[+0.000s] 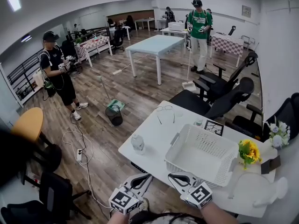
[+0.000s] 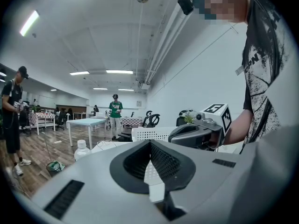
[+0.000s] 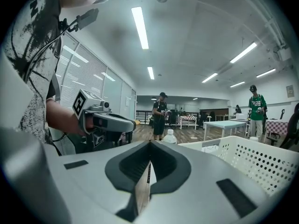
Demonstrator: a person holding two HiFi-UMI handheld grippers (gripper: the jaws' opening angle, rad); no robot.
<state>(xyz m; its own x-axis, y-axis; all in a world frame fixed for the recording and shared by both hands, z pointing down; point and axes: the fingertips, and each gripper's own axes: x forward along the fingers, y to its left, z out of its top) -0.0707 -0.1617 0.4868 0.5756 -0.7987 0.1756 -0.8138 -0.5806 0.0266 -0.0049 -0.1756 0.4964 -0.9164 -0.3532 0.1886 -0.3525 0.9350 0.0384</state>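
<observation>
Left gripper [image 1: 147, 177] and right gripper [image 1: 173, 177] hover side by side over the near edge of the white table [image 1: 154, 133], each with its jaws pressed together on nothing. A white basket [image 1: 186, 164] sits just ahead of the right gripper. A water bottle [image 1: 138, 143] stands ahead of the left gripper. Yellow flowers [image 1: 248, 151] stand beyond the basket.

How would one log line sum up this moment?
left claw shut, empty | right claw shut, empty | both at near edge of table, beside white basket | water bottle beyond left claw
</observation>
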